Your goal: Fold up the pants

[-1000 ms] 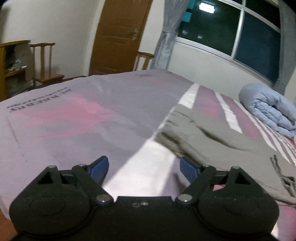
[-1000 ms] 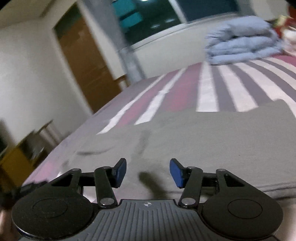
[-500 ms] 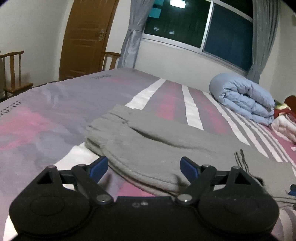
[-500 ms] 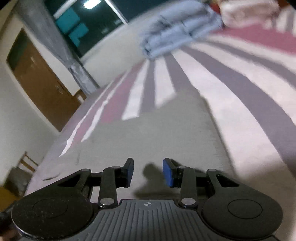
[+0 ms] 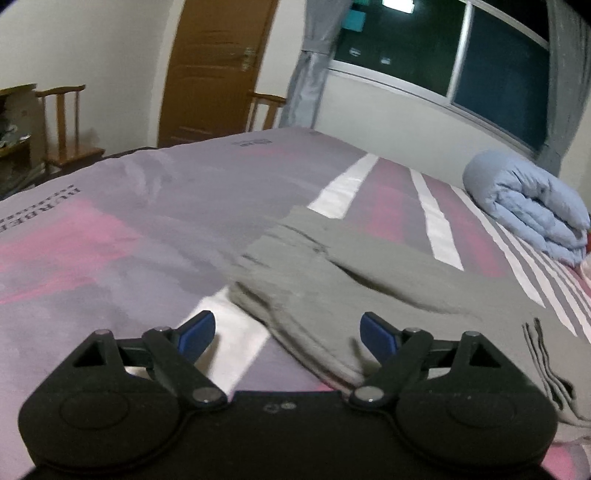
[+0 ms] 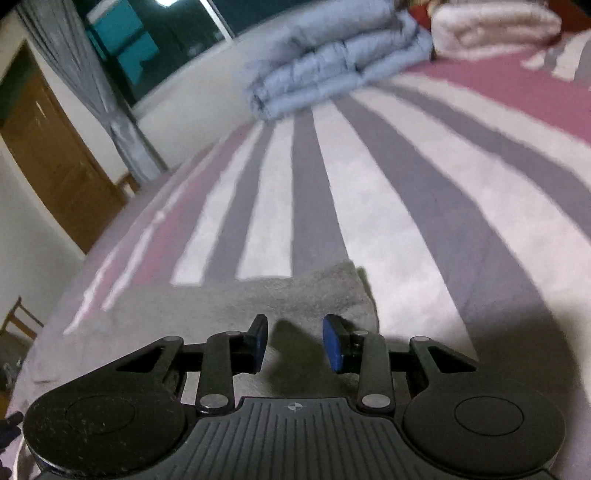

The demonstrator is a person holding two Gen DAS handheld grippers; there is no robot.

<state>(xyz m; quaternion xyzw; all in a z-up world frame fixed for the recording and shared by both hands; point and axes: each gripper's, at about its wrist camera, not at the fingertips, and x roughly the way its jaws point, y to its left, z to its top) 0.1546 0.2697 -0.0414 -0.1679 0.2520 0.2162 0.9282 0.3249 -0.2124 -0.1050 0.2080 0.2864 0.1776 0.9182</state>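
Note:
Grey pants [image 5: 369, 280] lie flat on the striped bed [image 5: 110, 236], with a dark drawstring at the right. My left gripper [image 5: 288, 332] is open and empty, just above the near left end of the pants. In the right wrist view my right gripper [image 6: 295, 343] is open with a narrow gap, hovering over a far corner of the pants [image 6: 303, 295], holding nothing.
A folded blue duvet [image 5: 528, 206] lies at the bed's far right and shows in the right wrist view [image 6: 332, 51] beside a white blanket [image 6: 495, 22]. Wooden chairs [image 5: 66, 125], a brown door [image 5: 214, 66] and a window [image 5: 443, 48] stand beyond the bed.
The left gripper swung back left, over the pants' left end. The right gripper moved right toward the pants' corner, its jaws narrowing from one second ago.

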